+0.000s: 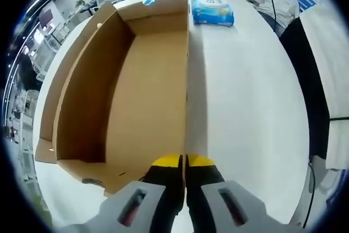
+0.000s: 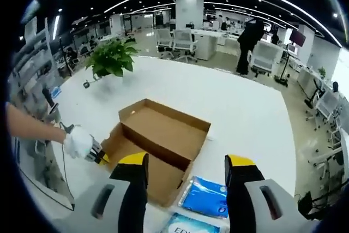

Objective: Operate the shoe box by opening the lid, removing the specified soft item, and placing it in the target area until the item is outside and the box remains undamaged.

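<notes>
Left gripper [image 1: 183, 162]: jaws pressed together on the near end of the shoe box's [image 1: 136, 96] right wall. Box is open, its long axis running away from the gripper across the white table [image 1: 245, 107]. One blue soft pack [image 1: 211, 9] lies outside, past the far right corner.

Right gripper [image 2: 187, 167]: jaws wide apart, holding nothing, above the table. Box sits ahead, skewed; two blue packs [image 2: 204, 196] lie beside its near corner.

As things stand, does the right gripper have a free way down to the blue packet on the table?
Probably yes. The right gripper hangs open above the blue packet, which lies flat on the white table beside the open shoe box, with nothing between them.
</notes>
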### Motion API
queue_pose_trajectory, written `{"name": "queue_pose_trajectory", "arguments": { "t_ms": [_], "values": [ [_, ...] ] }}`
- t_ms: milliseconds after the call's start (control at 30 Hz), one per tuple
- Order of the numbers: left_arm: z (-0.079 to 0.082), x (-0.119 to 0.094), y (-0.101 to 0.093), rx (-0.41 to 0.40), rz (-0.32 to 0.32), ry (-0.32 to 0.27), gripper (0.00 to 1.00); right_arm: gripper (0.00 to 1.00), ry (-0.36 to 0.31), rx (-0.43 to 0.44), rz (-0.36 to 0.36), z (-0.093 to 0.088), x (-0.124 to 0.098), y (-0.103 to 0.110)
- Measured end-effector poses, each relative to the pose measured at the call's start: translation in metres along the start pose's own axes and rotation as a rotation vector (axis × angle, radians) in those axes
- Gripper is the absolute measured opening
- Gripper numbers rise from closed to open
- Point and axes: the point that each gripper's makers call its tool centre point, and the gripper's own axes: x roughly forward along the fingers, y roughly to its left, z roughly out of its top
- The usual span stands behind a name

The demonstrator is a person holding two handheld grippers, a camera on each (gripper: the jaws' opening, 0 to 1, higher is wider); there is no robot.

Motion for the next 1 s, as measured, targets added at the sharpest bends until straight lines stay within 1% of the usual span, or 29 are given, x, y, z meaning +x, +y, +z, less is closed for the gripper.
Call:
{"name": "queue_pose_trajectory", "arguments": {
  "t_ms": [33,67,100,167,267,300,367,433,567,667,700,733,767,833,867,933,967,1000],
  "values": [
    [0.0,0.0,0.0,0.0,0.001,-0.001,0.0,0.52,0.013,-0.01,-0.008,-0.001,0.001,-0.002],
    [0.0,0.0,0.0,0.002,0.003,-0.001,0.0,0.5,0.024,-0.04,-0.018,-0.001,0.003,-0.006],
    [0.0,0.0,0.0,0.001,0.003,-0.001,0.0,0.47,0.034,-0.055,-0.023,-0.001,0.004,-0.008],
    [0.0,0.0,0.001,0.002,0.002,0.0,0.0,0.42,0.054,-0.067,-0.033,-0.002,0.005,-0.012],
    [0.0,0.0,0.001,0.002,0.002,0.0,0.0,0.41,0.058,-0.07,-0.027,-0.002,0.006,-0.016],
    [0.0,0.0,0.001,0.003,0.003,-0.001,0.0,0.4,0.068,-0.098,-0.022,-0.005,0.006,-0.016],
    [0.0,0.0,0.0,0.004,0.005,0.001,0.0,0.39,0.072,-0.21,-0.018,-0.005,0.007,-0.018],
    [0.0,0.0,0.0,0.005,0.005,0.0,0.0,0.38,0.077,-0.197,-0.04,-0.004,0.008,-0.019],
    [0.001,0.0,0.0,0.003,0.006,0.001,0.0,0.38,0.083,-0.186,-0.031,0.003,0.012,-0.02],
    [0.001,0.0,0.0,-0.001,0.006,0.002,0.0,0.4,0.09,-0.218,-0.013,0.009,0.013,-0.017],
    [0.001,0.0,0.0,-0.003,0.007,0.001,0.0,0.4,0.089,-0.212,-0.012,0.012,0.014,-0.017],
    [0.0,0.001,0.0,-0.003,0.007,0.002,0.0,0.41,0.098,-0.15,0.023,0.018,0.016,-0.014],
    [0.0,0.0,0.0,-0.003,0.008,0.001,0.0,0.41,0.103,-0.123,0.033,0.02,0.017,-0.013],
    [0.0,0.0,0.0,-0.003,0.008,0.001,0.0,0.4,0.107,-0.099,0.046,0.023,0.018,-0.013],
    [0.0,0.0,0.0,-0.009,0.005,0.003,0.0,0.4,0.123,-0.072,0.061,0.026,0.022,-0.016],
    [0.0,0.0,0.0,-0.012,0.002,0.005,0.0,0.36,0.142,-0.078,0.051,0.029,0.028,-0.025],
    [0.0,0.0,0.0,-0.011,0.001,0.005,0.0,0.36,0.14,-0.076,0.055,0.031,0.03,-0.026],
    [0.0,0.001,0.0,-0.01,0.001,0.005,0.0,0.36,0.131,-0.075,0.076,0.034,0.034,-0.026]
  ]
}}
